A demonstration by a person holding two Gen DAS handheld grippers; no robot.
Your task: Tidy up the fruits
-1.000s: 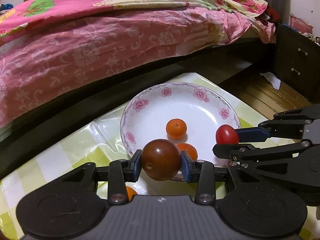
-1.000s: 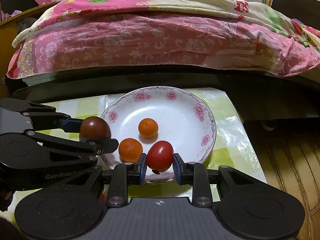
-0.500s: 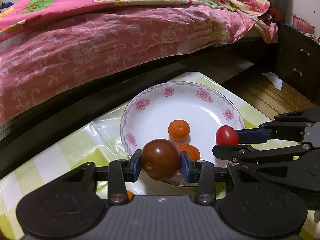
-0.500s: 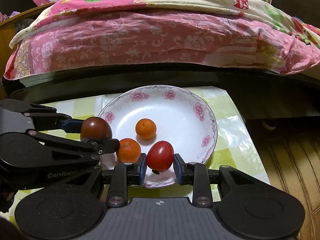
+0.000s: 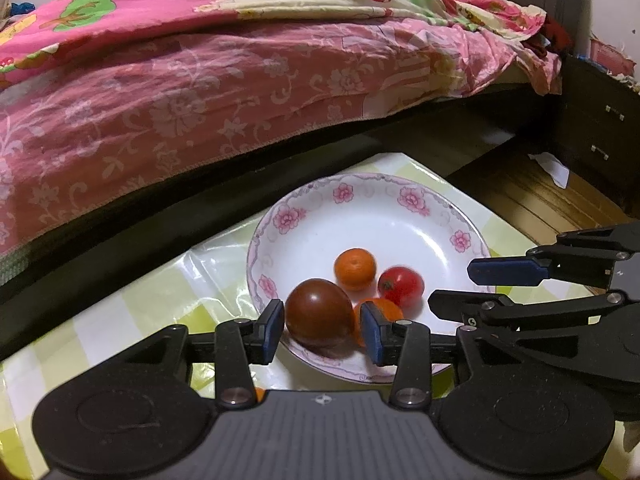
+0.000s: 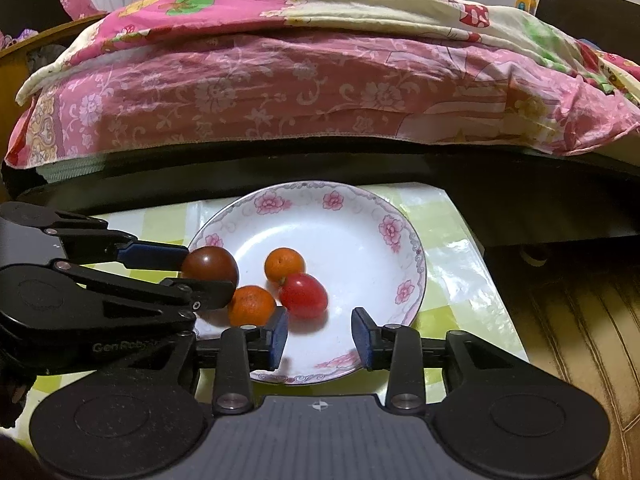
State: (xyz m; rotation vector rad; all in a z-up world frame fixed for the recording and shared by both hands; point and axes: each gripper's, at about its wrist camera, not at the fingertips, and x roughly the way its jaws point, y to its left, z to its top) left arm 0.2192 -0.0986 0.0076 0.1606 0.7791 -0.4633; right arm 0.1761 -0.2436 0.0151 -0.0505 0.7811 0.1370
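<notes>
Released a moment ago, the red tomato (image 6: pixel 303 295) now lies on the plate (image 6: pixel 404 236) beside two oranges; right hand-held gripper (image 6: pixel 320 336) gapes empty, left hand-held gripper (image 5: pixel 322 330) has loosened around the dark tomato (image 5: pixel 319 312), barely placed.

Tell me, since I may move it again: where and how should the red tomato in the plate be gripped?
Grip the red tomato across its short middle, coming from above. It lies on its side against two small oranges, so only its right flank is free; a low side approach would bump them.
</notes>
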